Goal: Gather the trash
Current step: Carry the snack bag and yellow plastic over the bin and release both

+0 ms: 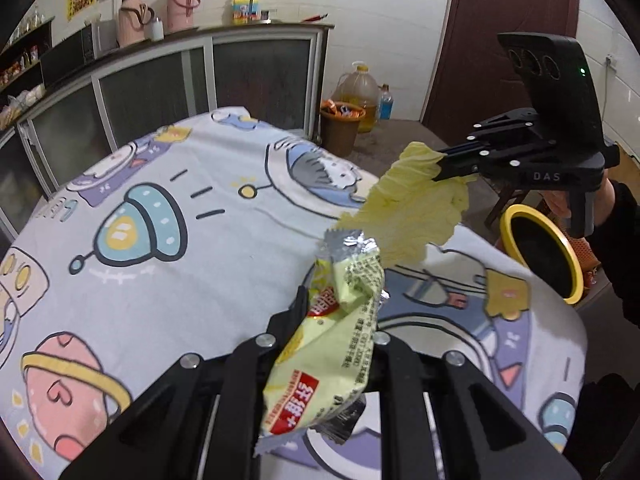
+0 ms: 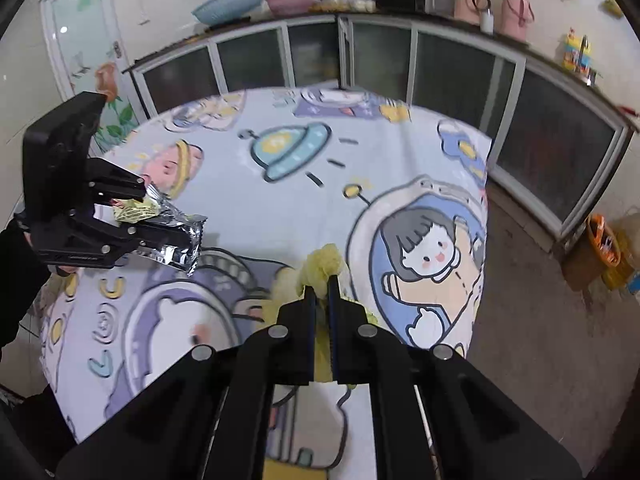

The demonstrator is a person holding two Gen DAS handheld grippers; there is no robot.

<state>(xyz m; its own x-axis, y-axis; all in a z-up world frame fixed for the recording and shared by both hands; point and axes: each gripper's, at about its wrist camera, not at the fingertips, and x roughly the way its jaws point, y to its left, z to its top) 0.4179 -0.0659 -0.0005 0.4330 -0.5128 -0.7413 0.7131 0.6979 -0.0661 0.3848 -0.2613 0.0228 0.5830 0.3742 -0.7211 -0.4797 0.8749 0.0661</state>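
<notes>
My left gripper (image 1: 340,308) is shut on a yellow-green snack wrapper (image 1: 340,344) with silver foil ends, held up over the table. The right wrist view shows that gripper (image 2: 144,212) at the left with the wrapper (image 2: 176,236) sticking out of it. My right gripper (image 2: 322,290) is shut on a crumpled pale yellow leaf-like scrap (image 2: 324,262), also lifted off the table. The left wrist view shows it (image 1: 440,166) at the upper right with the scrap (image 1: 408,208) hanging from its tips. A black bin with a yellow rim (image 1: 540,256) sits past the table's right edge.
The round table wears a cartoon space tablecloth (image 1: 160,184) (image 2: 320,152). Glass-front cabinets (image 1: 168,88) run along the wall, with pink flasks (image 1: 182,0) on top. A brown bucket (image 1: 342,124) and an oil jug (image 1: 360,88) stand on the floor by a dark red door (image 1: 500,40).
</notes>
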